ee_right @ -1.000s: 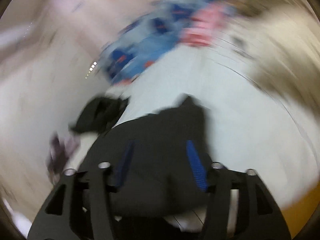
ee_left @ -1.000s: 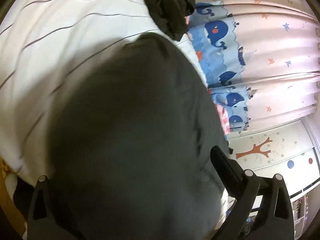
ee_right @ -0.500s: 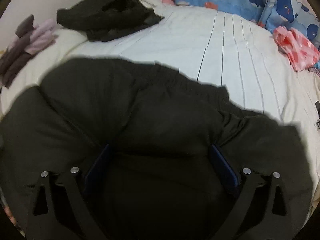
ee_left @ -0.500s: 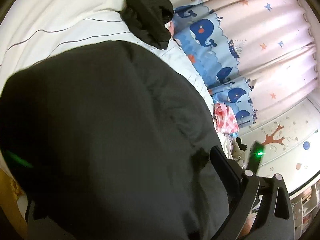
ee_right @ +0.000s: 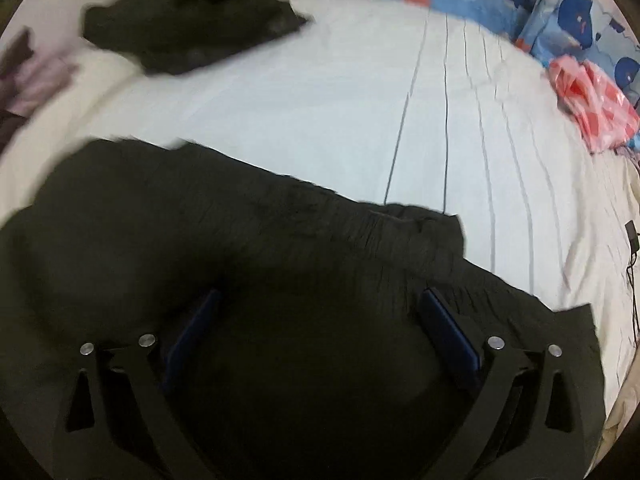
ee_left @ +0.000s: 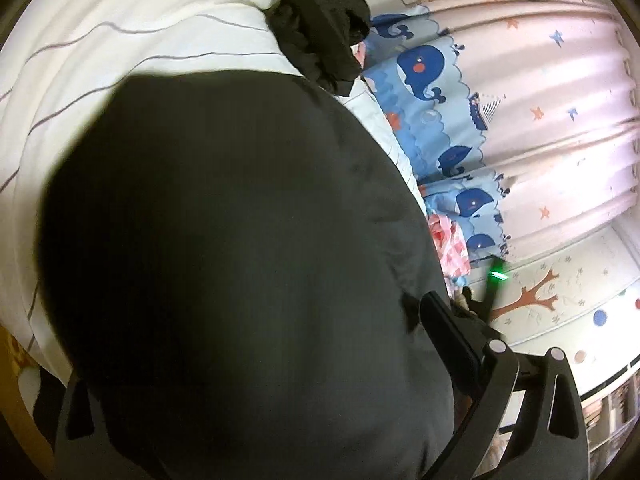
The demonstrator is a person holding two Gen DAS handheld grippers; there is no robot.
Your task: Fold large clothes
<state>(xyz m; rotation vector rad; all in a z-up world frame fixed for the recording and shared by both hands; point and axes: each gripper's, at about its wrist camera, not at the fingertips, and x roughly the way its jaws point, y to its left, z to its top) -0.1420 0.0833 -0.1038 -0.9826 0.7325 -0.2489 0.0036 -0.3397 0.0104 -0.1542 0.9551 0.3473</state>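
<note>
A large dark garment [ee_right: 280, 264] lies spread across the near part of the bed's white striped sheet [ee_right: 400, 100]. My right gripper [ee_right: 320, 308] hovers over it, open wide. Its blue pads [ee_right: 444, 324] stand far apart and do not press on the cloth under them. In the left wrist view the same garment [ee_left: 240, 260] fills most of the picture and drapes over my left gripper [ee_left: 248, 360]. Only that gripper's right finger [ee_left: 452, 340] shows, set wide, and the other finger is hidden under the cloth.
A second dark garment [ee_right: 192, 28] lies bunched at the bed's far side. A pink-red checked cloth [ee_right: 592, 100] and whale-print blue fabric [ee_right: 560, 8] sit at the far right. Purple clothes [ee_right: 24, 68] lie at the left. A pink star curtain [ee_left: 540, 100] hangs beyond the bed.
The right view swung from a blurred sweep to a steep look down on the garment, and its jaws spread wider. In the left view the garment shifted and a green light appeared at the right.
</note>
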